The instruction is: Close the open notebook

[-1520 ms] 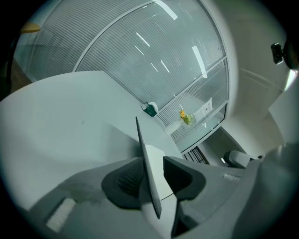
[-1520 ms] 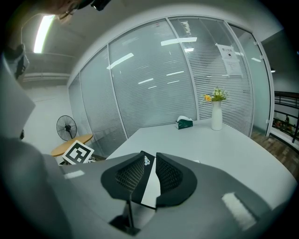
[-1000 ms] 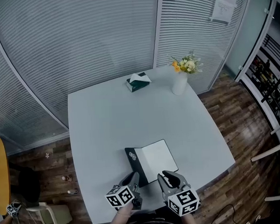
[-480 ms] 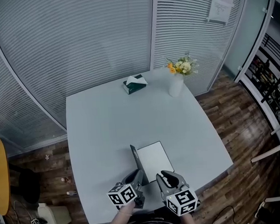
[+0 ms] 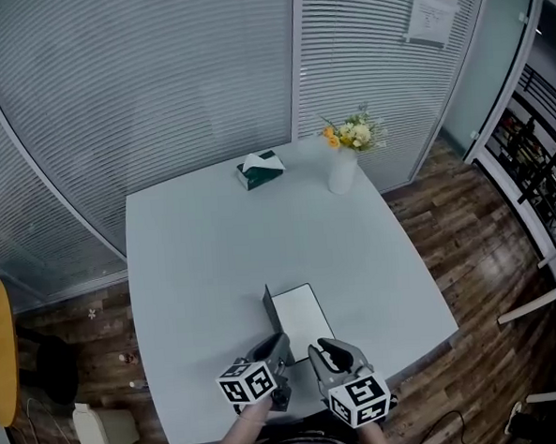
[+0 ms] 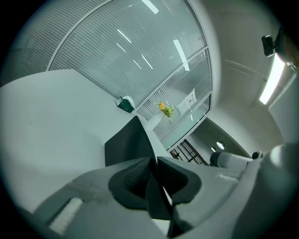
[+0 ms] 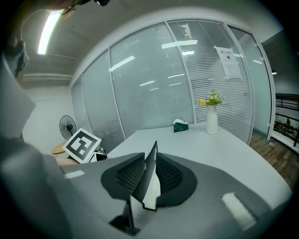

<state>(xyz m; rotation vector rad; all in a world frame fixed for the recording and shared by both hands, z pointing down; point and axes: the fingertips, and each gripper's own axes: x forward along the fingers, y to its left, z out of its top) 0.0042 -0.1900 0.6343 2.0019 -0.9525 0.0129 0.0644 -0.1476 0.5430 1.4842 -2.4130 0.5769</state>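
Two tools work at the near edge of the surface (image 5: 214, 248). The notebook (image 5: 303, 316) lies just ahead of them, its white page flat and its dark cover (image 6: 128, 144) standing roughly upright along the left side.

The step in hand is swinging that cover over the page, and I judge it about half done. The left tool (image 6: 154, 163) has the cover's near edge between its jaws, which are almost together with the pads against it. They have just been opening a little, with the cover between them. The right tool (image 7: 149, 161) has its jaws closed on a thin sheet (image 7: 150, 186), dark on one face and white on the other. I cannot tell whether it belongs to the notebook.

The next move probably calls for carrying the cover past upright toward the right, lowering it flat onto the page, and only then letting go. The right tool would need to be out of the cover's path.

A paper notice (image 5: 431, 10) on the glass wall carries print too small to read. The tissue box (image 5: 259, 169) shows no legible label. The cubes on the tools bear only black-and-white square patterns.
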